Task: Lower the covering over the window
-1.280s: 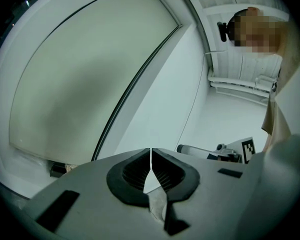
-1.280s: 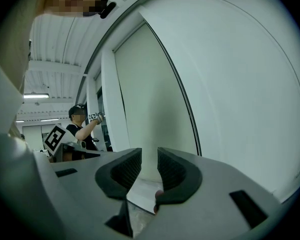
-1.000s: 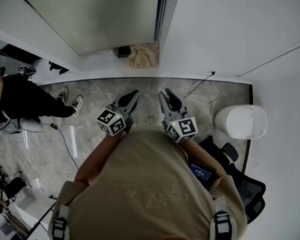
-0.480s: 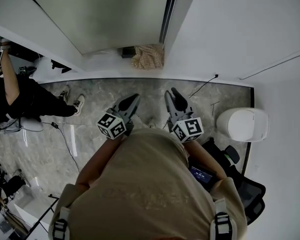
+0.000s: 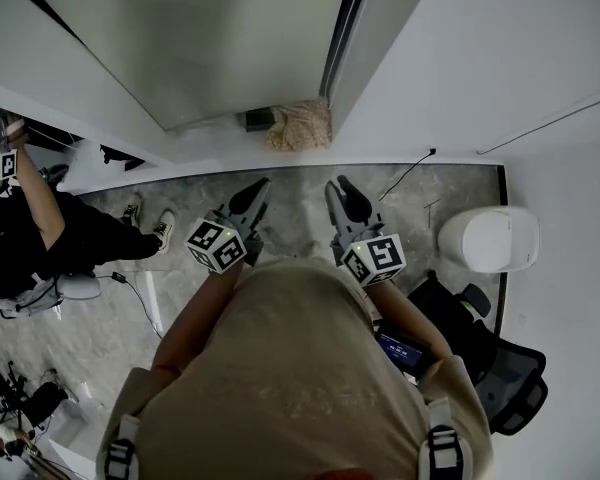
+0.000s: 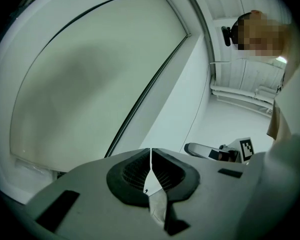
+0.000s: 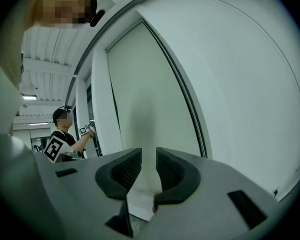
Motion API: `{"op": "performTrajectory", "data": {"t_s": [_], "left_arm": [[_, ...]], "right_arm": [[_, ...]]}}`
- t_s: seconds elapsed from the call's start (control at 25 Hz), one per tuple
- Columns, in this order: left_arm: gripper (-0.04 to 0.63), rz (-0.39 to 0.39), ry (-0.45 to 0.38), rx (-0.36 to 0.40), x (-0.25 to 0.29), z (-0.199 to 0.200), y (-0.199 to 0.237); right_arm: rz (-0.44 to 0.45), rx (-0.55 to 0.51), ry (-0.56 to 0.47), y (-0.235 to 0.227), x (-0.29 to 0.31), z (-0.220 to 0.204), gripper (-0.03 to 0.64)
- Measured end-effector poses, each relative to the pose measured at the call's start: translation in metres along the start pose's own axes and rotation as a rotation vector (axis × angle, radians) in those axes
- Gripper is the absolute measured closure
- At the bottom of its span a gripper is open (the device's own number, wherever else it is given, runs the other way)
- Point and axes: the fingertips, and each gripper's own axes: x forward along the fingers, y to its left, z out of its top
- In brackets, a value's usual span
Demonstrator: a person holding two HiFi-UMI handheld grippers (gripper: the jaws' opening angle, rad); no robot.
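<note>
Open floor (image 5: 295, 190) lies ahead, up to the blind (image 5: 210, 38). A cloth (image 5: 302, 126) and a dark box (image 5: 257, 119) sit at its foot. A bin (image 5: 490, 240) and a chair (image 5: 505, 373) crowd the right side; another person (image 5: 50, 233) stands at the left.

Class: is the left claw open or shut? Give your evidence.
Shut. The left claw shows its two pads meeting, with nothing held between.

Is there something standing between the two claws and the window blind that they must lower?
Nothing visible does. The left claw, shut, and the right claw, open and empty, both face the blind through free air. A crumpled cloth and a dark box lie low at its foot.
</note>
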Motion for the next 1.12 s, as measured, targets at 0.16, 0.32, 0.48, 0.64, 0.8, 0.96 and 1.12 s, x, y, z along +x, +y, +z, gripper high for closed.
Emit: {"op": "performTrajectory", "data": {"t_s": [0.16,0.32,0.48,0.64,0.8,0.96,1.12], "left_arm": [[0.572,-0.041,0.025,0.005,-0.001,0.006,0.016],[0.572,-0.074,0.029,0.016,-0.004,0.020,0.037],[0.572,-0.118,0.033,0.040,-0.007,0.032,0.052],[0.572,-0.154,0.046,0.053,-0.010,0.034,0.062],[0.572,-0.167,0.051,0.055,-0.012,0.037,0.068],[0.572,-0.174,0.057,0.047,-0.008,0.036,0.073],[0.572,-0.171,0.055,0.034,-0.001,0.037,0.070]], "right_arm": [[-0.028,-0.008,-0.001,0.011,0.016,-0.003,0.529],[-0.069,-0.011,-0.013,0.018,0.030,-0.007,0.529],[-0.106,-0.021,-0.036,0.029,0.043,-0.009,0.529],[-0.123,-0.044,-0.055,0.042,0.051,-0.013,0.529],[-0.136,-0.059,-0.045,0.047,0.054,-0.017,0.529],[-0.134,-0.128,-0.039,0.051,0.058,-0.014,0.529],[-0.133,-0.137,-0.032,0.042,0.057,-0.007,0.529]]}}
